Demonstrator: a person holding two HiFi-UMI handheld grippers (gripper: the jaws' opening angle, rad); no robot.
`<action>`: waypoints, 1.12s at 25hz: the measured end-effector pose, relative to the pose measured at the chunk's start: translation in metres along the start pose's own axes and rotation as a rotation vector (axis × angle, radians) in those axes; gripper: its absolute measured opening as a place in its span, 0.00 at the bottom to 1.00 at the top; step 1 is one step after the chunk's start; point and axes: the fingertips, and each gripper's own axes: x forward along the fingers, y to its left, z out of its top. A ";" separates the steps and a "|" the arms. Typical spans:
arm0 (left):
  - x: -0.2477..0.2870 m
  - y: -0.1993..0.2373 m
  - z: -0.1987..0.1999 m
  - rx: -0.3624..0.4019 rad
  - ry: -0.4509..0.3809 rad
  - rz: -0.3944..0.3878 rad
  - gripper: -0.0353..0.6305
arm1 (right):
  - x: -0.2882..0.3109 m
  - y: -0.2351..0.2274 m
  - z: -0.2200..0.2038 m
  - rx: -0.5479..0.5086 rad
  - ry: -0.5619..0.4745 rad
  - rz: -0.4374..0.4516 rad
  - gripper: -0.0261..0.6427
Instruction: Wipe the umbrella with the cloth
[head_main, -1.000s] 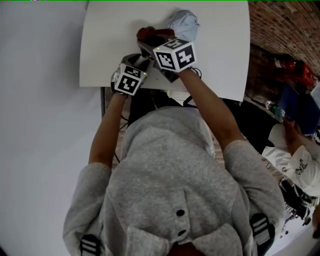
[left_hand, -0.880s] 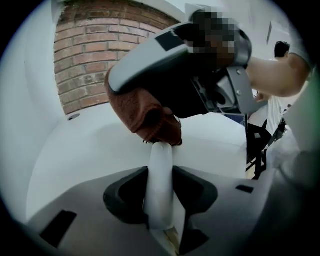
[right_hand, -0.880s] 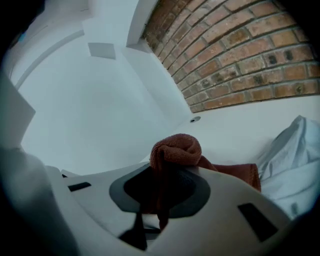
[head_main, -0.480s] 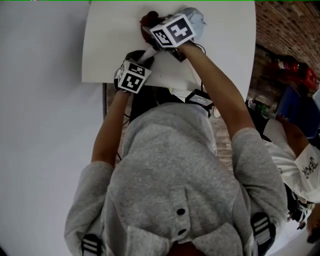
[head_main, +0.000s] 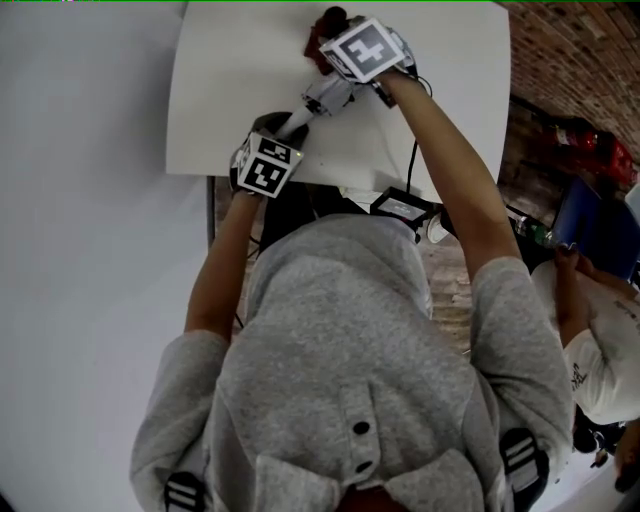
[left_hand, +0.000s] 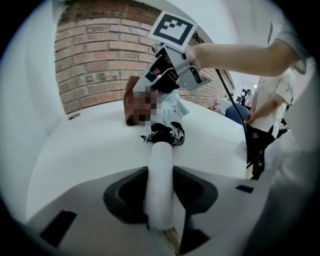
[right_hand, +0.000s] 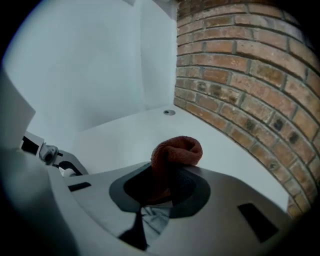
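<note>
A folded umbrella lies on the white table (head_main: 220, 90); its white handle (left_hand: 160, 175) is between the jaws of my left gripper (left_hand: 160, 202), which is shut on it near the table's front edge (head_main: 287, 124). The pale blue and black canopy (left_hand: 167, 122) runs away from the handle. Over its far end my right gripper (head_main: 332, 38) is shut on a dark red cloth (right_hand: 175, 155), and the cloth (head_main: 328, 20) sticks out past the jaws. Pale canopy fabric (right_hand: 152, 220) shows below the right gripper (right_hand: 167, 187). In the head view the marker cube hides most of the canopy.
A brick wall (right_hand: 250, 75) runs along the table's right and far side. A black cable (head_main: 412, 165) hangs from the right gripper to a small black box (head_main: 402, 207) below the table's near edge. Another person (left_hand: 272, 95) stands to the right.
My right gripper has moved with the cloth along the umbrella away from me, toward the table's far edge, and has rolled. It now covers the pale canopy. The left gripper has kept still.
</note>
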 end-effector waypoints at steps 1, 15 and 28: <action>0.001 0.000 0.001 0.003 -0.001 0.000 0.29 | -0.006 -0.011 0.001 0.000 -0.006 -0.024 0.15; 0.000 0.001 0.001 0.007 0.003 -0.003 0.29 | -0.064 -0.132 -0.042 0.121 -0.020 -0.272 0.15; 0.005 0.002 -0.001 0.000 0.001 -0.008 0.29 | -0.078 -0.131 -0.125 0.113 0.036 -0.319 0.15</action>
